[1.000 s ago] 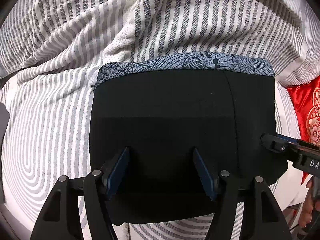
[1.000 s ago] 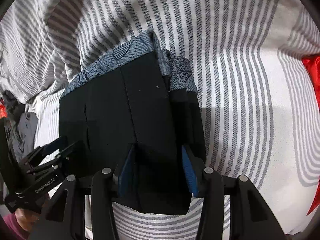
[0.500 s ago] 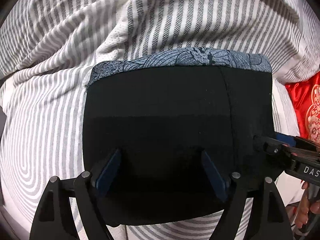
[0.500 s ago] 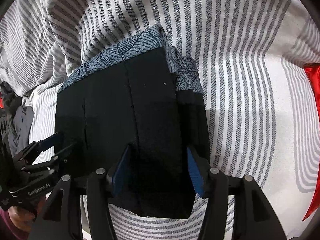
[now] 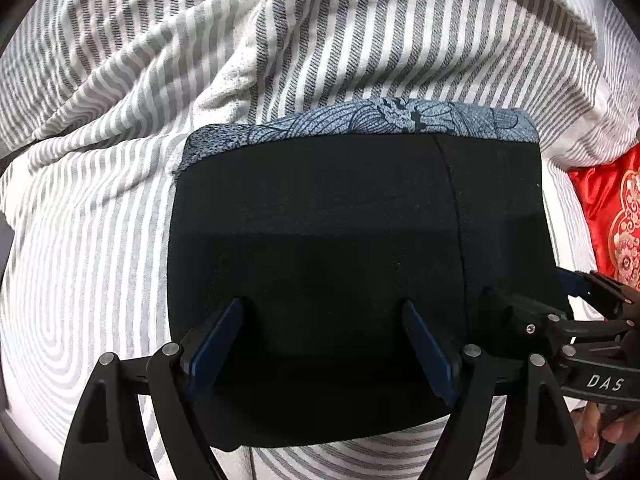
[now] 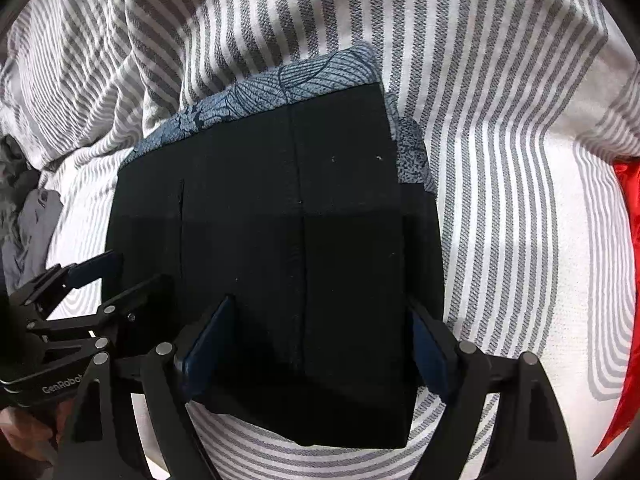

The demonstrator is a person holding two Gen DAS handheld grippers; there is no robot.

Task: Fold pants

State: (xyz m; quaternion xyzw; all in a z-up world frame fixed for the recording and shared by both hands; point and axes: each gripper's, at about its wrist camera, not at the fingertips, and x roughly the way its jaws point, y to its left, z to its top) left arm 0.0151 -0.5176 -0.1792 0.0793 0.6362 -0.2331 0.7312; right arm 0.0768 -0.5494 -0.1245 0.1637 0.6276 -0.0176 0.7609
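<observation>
Black fabric of the folded pants (image 5: pixel 352 248) fills the centre of both views, with the left tongs (image 5: pixel 322 344) and right tongs (image 6: pixel 320 336) each spread wide at the lower edge of the frame, over the near hem and gripping nothing. Farther up, a blue patterned band (image 5: pixel 380 122) edges the pants, which lie on a grey-striped bed sheet (image 5: pixel 100 208); a red cushion (image 5: pixel 612 216) sits at the right.
</observation>
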